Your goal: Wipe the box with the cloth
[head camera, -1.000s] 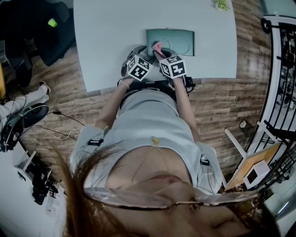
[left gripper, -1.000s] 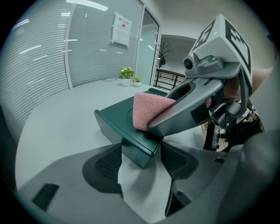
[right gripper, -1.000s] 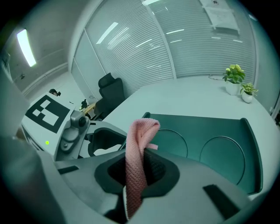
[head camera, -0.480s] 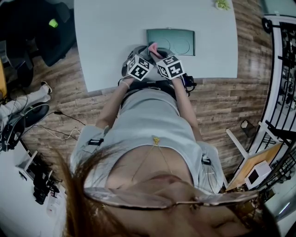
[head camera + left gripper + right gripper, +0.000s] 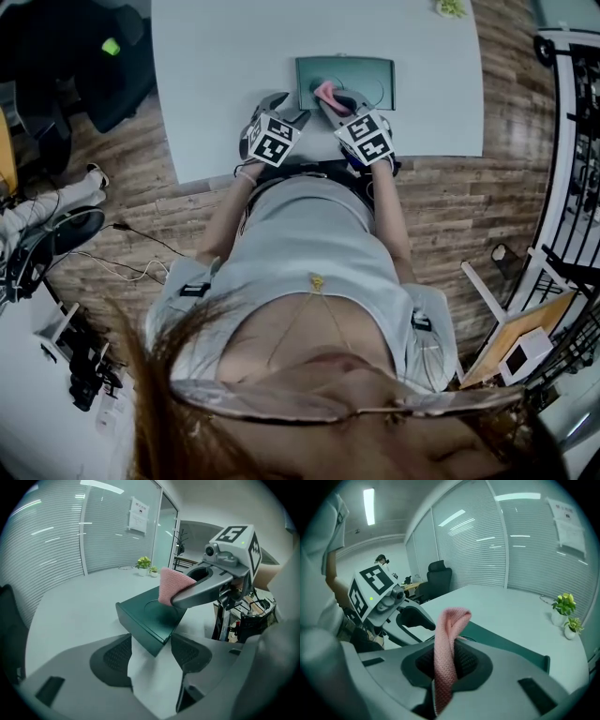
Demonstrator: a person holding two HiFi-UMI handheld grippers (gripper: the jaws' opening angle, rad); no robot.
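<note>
Evidently the right gripper (image 5: 447, 663) is clenched on the pink cloth (image 5: 449, 634). A folded loop of it stands out past the jaws, so that fabric rather than plastic would meet the dark green box (image 5: 361, 75). The box lies flat on the white table (image 5: 234, 56) near the person's edge, with the cloth at its near left part, on or just above the lid. The left gripper (image 5: 151, 656) is released, with only bare tabletop between its jaws. It sits just short of the box's near corner, probably placed to steady the box against sliding. Small potted plants (image 5: 565, 609) stand well apart and an office chair (image 5: 438, 578) sits beyond the table; neither seems to block the wiping path.
</note>
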